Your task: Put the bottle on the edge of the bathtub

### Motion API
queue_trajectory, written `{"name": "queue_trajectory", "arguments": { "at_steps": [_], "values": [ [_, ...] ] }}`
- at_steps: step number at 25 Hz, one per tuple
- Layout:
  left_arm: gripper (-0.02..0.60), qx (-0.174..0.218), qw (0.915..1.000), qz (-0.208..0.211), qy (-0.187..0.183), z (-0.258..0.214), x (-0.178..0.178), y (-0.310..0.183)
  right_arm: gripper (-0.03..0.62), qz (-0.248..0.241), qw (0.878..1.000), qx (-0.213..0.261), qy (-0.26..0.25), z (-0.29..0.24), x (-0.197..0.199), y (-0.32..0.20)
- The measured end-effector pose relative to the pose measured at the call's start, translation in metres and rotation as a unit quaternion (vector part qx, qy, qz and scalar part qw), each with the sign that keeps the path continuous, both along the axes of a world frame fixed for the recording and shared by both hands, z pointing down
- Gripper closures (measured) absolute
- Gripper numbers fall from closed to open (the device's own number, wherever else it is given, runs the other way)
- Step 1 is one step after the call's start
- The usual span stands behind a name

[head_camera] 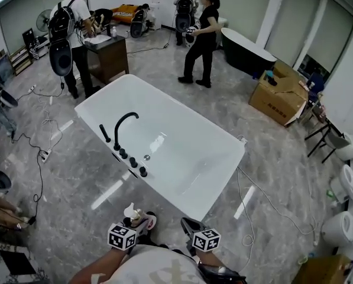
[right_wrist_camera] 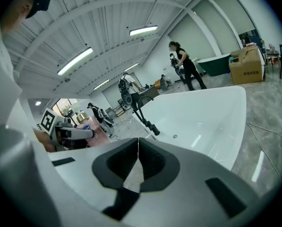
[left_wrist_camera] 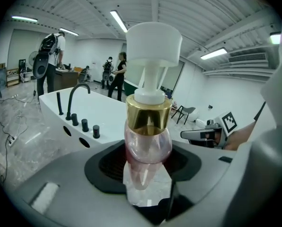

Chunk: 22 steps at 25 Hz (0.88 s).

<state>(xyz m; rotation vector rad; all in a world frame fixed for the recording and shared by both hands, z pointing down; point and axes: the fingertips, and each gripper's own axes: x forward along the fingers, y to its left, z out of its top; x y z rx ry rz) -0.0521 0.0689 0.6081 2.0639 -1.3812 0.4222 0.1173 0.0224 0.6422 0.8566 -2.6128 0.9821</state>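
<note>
Grey marble-pattern floor, big open room; one white bathtub (head_camera: pixel 94 120) in the middle, its near corner just ahead of both grippers.

Left gripper (left_wrist_camera: pixel 148 174): clenched on the lower body of the bottle (left_wrist_camera: pixel 148 143). One bottle only: clear pink body, gold collar, white pump head. It stands upright with the pump up. Judgement: gripped low and kept vertical so its base can go flat onto the rim. From the head view the bottle (head_camera: pixel 135 214) is over the floor, short of the tub and not touching it. Placement not yet done.

Right gripper (right_wrist_camera: pixel 137 160): jaws pressed together, nothing between them. It sits just beside the left one, apparently idle, since one gripper is enough to carry the bottle.

Tub rim, left long side: one black arched faucet (head_camera: pixel 124 126), one upright black hand shower (head_camera: pixel 105 133) and three round knobs (head_camera: pixel 133 163) in a row. Judgement: the bare rim clear of this row is the safer landing spot.

Further out:
- one dark bathtub (head_camera: pixel 247 52) by the far wall
- one cardboard box (head_camera: pixel 279 96) to the right
- at least three people standing at the back
</note>
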Motion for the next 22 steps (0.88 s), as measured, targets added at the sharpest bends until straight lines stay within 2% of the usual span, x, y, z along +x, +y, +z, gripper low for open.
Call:
{"name": "queue_trajectory", "arguments": {
  "at_steps": [10,22],
  "values": [
    [0.362,0.0,0.9981,0.062,-0.004,0.003,0.001,-0.076,0.588,0.055,0.998,-0.008,0.008,0.002,0.008,-0.046],
    [0.362,-0.007,0.9933,0.116,-0.005,0.009,-0.036,-0.153,0.588,0.101,0.995,-0.009,0.019,0.001,-0.023,-0.107]
  ]
}}
